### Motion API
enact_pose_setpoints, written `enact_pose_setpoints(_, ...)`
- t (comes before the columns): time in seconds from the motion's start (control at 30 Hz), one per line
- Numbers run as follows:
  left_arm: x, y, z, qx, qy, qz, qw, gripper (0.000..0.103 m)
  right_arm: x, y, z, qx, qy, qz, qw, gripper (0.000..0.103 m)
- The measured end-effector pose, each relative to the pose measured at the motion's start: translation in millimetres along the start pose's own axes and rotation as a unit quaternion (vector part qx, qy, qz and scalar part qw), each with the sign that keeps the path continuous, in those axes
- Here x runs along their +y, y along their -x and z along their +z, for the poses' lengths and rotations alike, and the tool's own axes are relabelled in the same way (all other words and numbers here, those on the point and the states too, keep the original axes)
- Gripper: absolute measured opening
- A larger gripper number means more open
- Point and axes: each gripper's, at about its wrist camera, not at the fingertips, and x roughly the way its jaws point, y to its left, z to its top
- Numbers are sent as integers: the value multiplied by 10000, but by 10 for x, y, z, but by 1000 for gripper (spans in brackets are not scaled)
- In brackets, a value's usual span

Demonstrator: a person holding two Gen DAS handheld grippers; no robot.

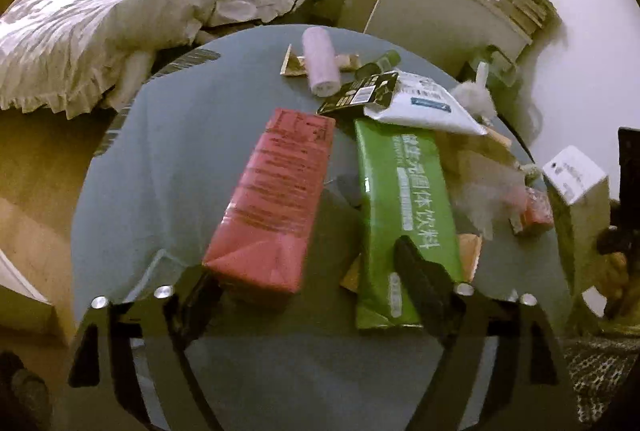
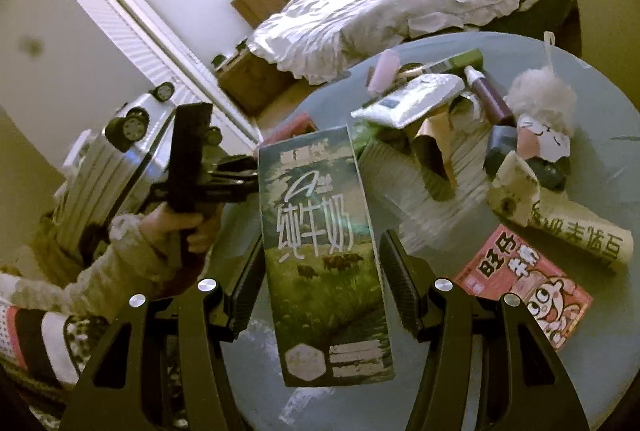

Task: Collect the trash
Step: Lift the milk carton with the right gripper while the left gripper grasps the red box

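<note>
In the left wrist view a red carton (image 1: 272, 207) and a green drink pouch (image 1: 404, 215) lie on the round grey table (image 1: 168, 167). My left gripper (image 1: 316, 291) is open and low over the table; its left finger is beside the red carton's near end and its right finger (image 1: 424, 283) rests over the green pouch. In the right wrist view my right gripper (image 2: 320, 279) is open around a tall green milk carton (image 2: 320, 255) that stands between its pads. The left gripper's body (image 2: 188, 159) and the hand holding it show at left.
More litter covers the table's far side: a pink roll (image 1: 320, 63), a black box (image 1: 360, 93), a white pouch (image 1: 424, 103), a red cartoon carton (image 2: 528, 283), a paper tube (image 2: 568, 227), a fluffy sheep toy (image 2: 544, 107). A bed (image 1: 120, 19), a cabinet (image 1: 440, 7) and a suitcase (image 2: 116, 155) surround the table.
</note>
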Motion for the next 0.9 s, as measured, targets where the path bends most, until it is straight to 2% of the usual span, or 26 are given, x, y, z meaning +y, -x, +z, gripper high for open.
enact_pose_setpoints(0.03,21,-6,3,10,97,-22,9999,35,-6,16,-18,-32,-16,12,10000,58)
enact_pose_setpoints(0.07,62,-7,1,-13,277,17,9996,31,-9,27,-30,-54,-36,30,10000,58)
enact_pose_setpoints(0.17,137,14,-4,-222,714,102,9972,31,-39,40,-77,-99,-73,-28,9999,58)
enact_pose_setpoints(0.37,177,32,2,-422,1150,325,9919,33,-79,-50,-143,77,-99,-248,9996,55)
enact_pose_setpoints(0.4,182,29,11,-436,1176,357,9915,33,-58,-78,-153,126,-81,-288,9995,62)
enact_pose_setpoints(0.43,182,32,16,-465,1201,387,9909,33,-12,-121,-162,182,-42,-330,9993,74)
enact_pose_setpoints(0.53,191,72,-4,-644,1313,433,9883,32,177,-274,-183,338,167,-224,9990,80)
enact_pose_setpoints(0.6,164,93,-11,-738,1309,558,9871,31,328,-448,-200,564,505,-539,9957,80)
enact_pose_setpoints(0.63,165,99,-11,-756,1278,596,9871,31,390,-557,-227,689,698,-842,9916,80)
enact_pose_setpoints(0.67,137,118,-17,-802,1228,632,9872,31,410,-647,-250,781,801,-1097,9876,77)
enact_pose_setpoints(0.7,115,142,-28,-861,1194,651,9870,31,406,-695,-263,851,827,-1185,9858,57)
enact_pose_setpoints(0.73,85,185,-44,-942,1144,686,9866,31,382,-741,-287,921,818,-1276,9842,43)
enact_pose_setpoints(0.83,29,304,-94,-1109,1049,787,9851,31,329,-620,-266,666,700,-1088,9894,40)
enact_pose_setpoints(0.9,9,386,-123,-1209,1046,812,9838,31,259,-443,-206,332,432,-763,9956,40)
